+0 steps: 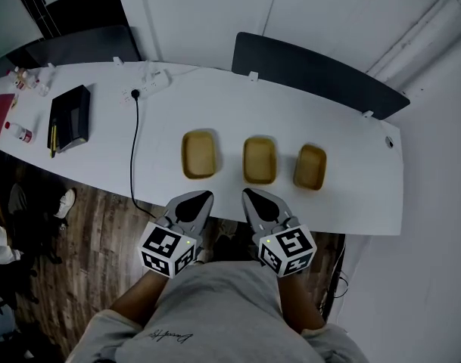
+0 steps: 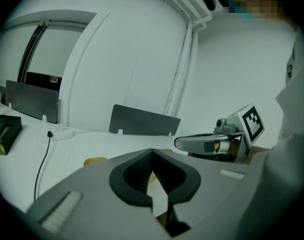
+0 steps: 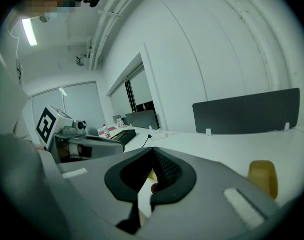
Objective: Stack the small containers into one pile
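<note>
Grippers side by side, left gripper [image 1: 203,197] and right gripper [image 1: 250,195] angled slightly down toward table [image 1: 328,119], jaws together, empty.

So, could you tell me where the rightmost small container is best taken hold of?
I'd pinch the rightmost container by its near short wall, one jaw inside, one outside, coming in over the table from the near side with the right claw. It sits open side up, long axis pointing away from the person, clear of the middle container.

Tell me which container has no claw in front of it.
The rightmost container; the left container faces the left claw, the middle container faces the right claw.
</note>
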### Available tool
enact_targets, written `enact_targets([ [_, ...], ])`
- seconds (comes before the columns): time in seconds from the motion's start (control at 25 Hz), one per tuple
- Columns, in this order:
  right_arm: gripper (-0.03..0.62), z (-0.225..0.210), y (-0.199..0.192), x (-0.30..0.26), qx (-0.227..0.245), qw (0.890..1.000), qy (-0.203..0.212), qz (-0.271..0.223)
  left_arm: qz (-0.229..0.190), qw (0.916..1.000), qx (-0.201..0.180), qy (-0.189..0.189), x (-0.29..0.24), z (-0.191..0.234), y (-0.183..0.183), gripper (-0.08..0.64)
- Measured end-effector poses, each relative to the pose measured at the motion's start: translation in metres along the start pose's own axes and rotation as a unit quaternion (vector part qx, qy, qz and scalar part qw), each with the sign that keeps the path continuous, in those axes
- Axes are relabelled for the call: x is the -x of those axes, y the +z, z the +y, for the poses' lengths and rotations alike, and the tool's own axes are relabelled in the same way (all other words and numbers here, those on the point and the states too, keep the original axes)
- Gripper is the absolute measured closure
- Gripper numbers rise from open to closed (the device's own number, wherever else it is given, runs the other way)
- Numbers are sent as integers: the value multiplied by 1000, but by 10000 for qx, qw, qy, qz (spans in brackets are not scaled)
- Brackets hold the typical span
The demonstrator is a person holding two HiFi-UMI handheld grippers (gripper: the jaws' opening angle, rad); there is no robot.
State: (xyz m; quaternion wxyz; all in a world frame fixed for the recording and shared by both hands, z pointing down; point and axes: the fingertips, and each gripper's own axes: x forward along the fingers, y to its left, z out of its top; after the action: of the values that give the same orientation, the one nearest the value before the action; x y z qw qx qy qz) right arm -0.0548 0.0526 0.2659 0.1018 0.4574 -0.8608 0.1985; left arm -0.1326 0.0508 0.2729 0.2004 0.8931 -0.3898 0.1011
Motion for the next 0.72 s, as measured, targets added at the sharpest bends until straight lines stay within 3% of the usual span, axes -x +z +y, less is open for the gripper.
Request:
enact_targets([
  [0.24, 577, -33, 16, -11, -13, 9999, 138, -2, -25, 9999, 6, 151, -36, 4, 16, 558],
  [0.72, 577, -46, 32, -34, -22, 9995, 307, 36, -57, 9991, -28, 428, -55, 24, 36, 558],
])
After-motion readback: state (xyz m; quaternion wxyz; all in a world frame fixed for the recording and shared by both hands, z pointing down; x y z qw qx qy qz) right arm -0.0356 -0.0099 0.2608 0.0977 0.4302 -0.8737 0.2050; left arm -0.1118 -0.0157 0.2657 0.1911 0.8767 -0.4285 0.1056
